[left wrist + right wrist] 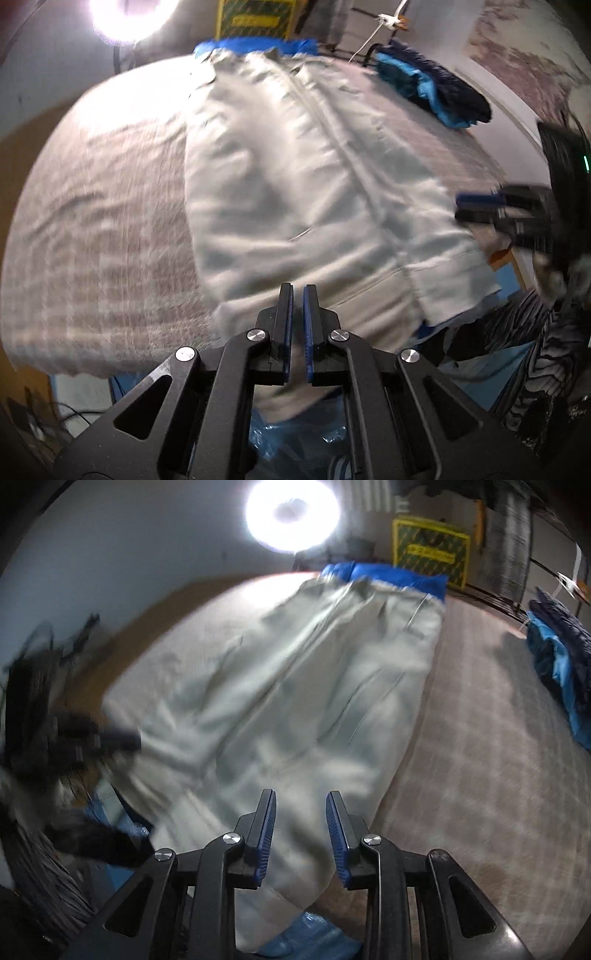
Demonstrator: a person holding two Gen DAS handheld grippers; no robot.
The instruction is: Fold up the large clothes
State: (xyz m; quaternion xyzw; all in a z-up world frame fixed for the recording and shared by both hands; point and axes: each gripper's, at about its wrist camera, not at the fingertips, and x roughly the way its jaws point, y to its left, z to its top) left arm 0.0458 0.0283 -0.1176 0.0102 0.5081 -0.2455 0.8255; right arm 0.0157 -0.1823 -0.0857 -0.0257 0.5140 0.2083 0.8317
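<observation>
While both views are smeared by blur, you can still make out the pale grey garment spread lengthwise over the checked bed cover, and everything here is placed against that garment. It looks like a zip-front jacket or similar, with a long seam running down its middle; you cannot tell the exact kind.

Your left gripper sits at the garment's near hem, its fingers drawn almost together with only a thin slit between the blue pads. No cloth shows in that slit, so they read as closed on nothing.

Your right gripper also hangs over the near end of the garment, at its other side, fingers parted with a clear gap. Grey fabric lies behind the gap, but the pads do not press on it.

In the left wrist view the right gripper appears as a dark blurred shape just off the garment's right edge.

Beyond the garment's far end lies a blue fabric strip, and past that stands a yellow-framed box. A ring light glares above the far end. To the garment's right, well apart on the cover, lies a dark and light blue bundle of clothing.
</observation>
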